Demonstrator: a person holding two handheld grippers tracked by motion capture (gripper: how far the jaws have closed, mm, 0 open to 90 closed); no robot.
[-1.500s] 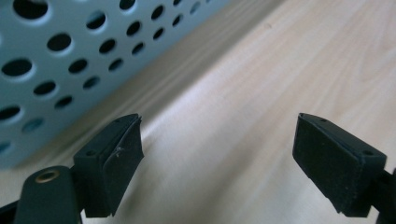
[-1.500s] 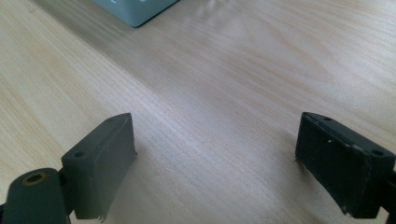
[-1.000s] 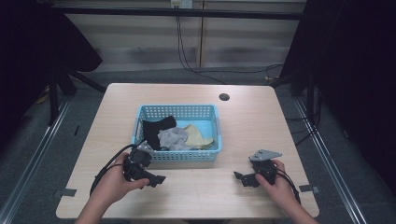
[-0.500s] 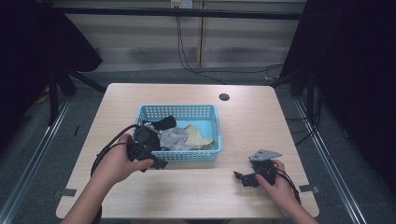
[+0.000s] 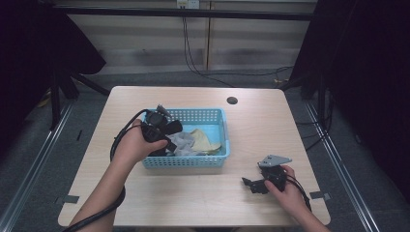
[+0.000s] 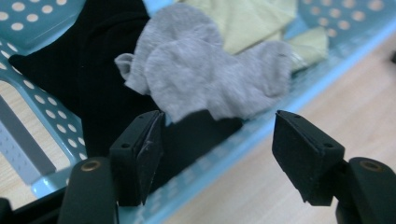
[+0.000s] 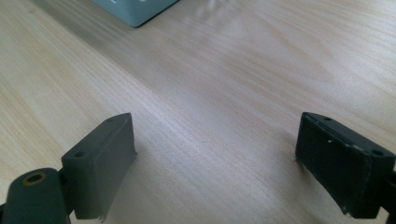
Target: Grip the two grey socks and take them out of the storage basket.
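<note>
A: Where is the left gripper [image 5: 167, 137]?

B: Over the left end of the light-blue perforated plastic basket [image 5: 212, 160], which sits near the middle of the pale wooden table [image 5: 203, 203]. Its jaws have just been closing, yet they stand apart with nothing pinched; in the left gripper view they hang above the basket's near wall.

A: What lies in the basket?

B: At the left a black cloth [image 6: 100, 79], next to it a crumpled grey fabric piece [image 6: 201, 79] lying partly over the black one, and at the right a pale yellow cloth [image 6: 243, 23]. The grey piece is just beyond the jaws, untouched.

A: And the right gripper [image 5: 254, 184]?

B: It rests near the table's front right corner, well apart from the basket. Its jaws are spread wide over bare wood, empty.
</note>
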